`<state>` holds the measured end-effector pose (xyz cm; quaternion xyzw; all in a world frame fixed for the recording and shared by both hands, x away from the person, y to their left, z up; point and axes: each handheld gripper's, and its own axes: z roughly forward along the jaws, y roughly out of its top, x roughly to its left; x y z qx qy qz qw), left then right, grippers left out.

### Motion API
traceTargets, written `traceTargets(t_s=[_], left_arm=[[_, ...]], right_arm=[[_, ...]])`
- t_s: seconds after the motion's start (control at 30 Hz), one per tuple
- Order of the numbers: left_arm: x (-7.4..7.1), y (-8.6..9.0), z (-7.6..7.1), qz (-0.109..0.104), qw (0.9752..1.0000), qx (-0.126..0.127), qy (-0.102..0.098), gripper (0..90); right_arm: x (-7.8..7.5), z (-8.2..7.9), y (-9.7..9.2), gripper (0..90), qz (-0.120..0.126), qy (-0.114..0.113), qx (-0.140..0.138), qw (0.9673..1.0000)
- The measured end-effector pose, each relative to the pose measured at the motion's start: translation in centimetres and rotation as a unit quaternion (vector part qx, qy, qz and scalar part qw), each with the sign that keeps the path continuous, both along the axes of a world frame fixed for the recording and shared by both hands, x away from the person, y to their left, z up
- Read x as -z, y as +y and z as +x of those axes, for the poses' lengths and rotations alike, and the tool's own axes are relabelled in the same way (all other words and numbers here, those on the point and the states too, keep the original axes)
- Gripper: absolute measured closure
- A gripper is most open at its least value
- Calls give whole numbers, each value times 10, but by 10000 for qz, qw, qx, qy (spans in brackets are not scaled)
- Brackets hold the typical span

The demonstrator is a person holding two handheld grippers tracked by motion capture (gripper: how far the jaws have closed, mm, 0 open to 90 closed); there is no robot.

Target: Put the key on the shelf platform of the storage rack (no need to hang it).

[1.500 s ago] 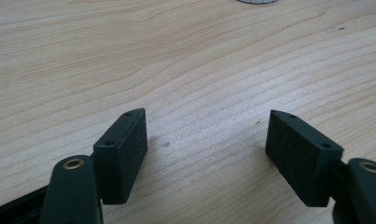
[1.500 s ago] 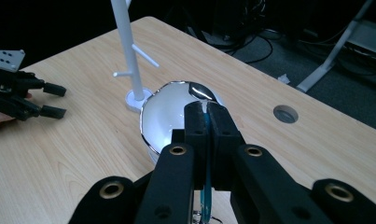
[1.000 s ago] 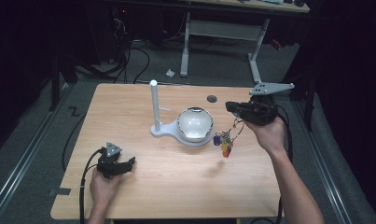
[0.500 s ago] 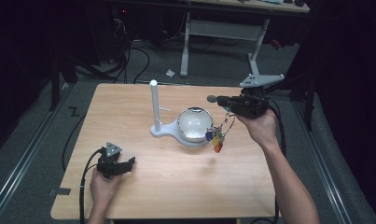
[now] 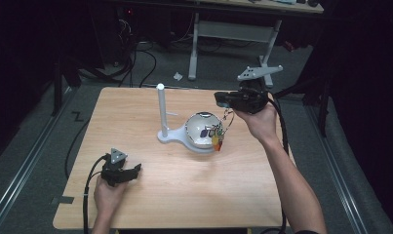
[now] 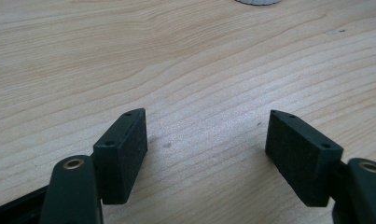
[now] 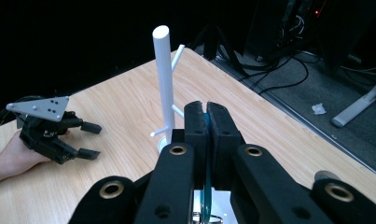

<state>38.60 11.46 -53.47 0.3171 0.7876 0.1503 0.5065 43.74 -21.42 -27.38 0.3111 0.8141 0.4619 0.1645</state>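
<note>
A white stand (image 5: 161,109) with a tall post and short pegs rises from a base that carries a white bowl (image 5: 198,130). My right gripper (image 5: 219,101) hovers above the bowl's right rim, shut on a thin teal tag (image 7: 206,186) from which a bunch of keys with coloured tags (image 5: 215,135) dangles against the bowl's right side. In the right gripper view the jaws (image 7: 205,109) point at the post (image 7: 164,79). My left gripper (image 5: 137,168) rests on the table near the front left; its pads (image 6: 125,149) stand wide apart over bare wood.
The wooden table (image 5: 262,195) has bare wood along the front and right. A small dark disc (image 7: 326,176) lies near the far right edge. Beyond the table are dark floor, cables and a desk frame (image 5: 233,29).
My right gripper has carried the hanging keys left and away from the person, and slightly up, from beside the bowl to its right rim. The left gripper has stayed put.
</note>
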Motion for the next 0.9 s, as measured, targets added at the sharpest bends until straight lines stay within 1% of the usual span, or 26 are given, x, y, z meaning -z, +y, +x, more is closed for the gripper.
traceTargets(t_s=[0.3, 0.6, 0.9], left_arm=[[0, 1, 0, 21, 10000, 20, -20, 296], [0, 0, 0, 13, 10000, 15, -18, 295], [0, 1, 0, 15, 10000, 23, -19, 295]], right_arm=[[-3, 14, 10, 884, -18, 55, 68, 10000], [-11, 24, 17, 884, -6, 3, 142, 9999], [-11, 31, 25, 883, 29, 11, 96, 9999]])
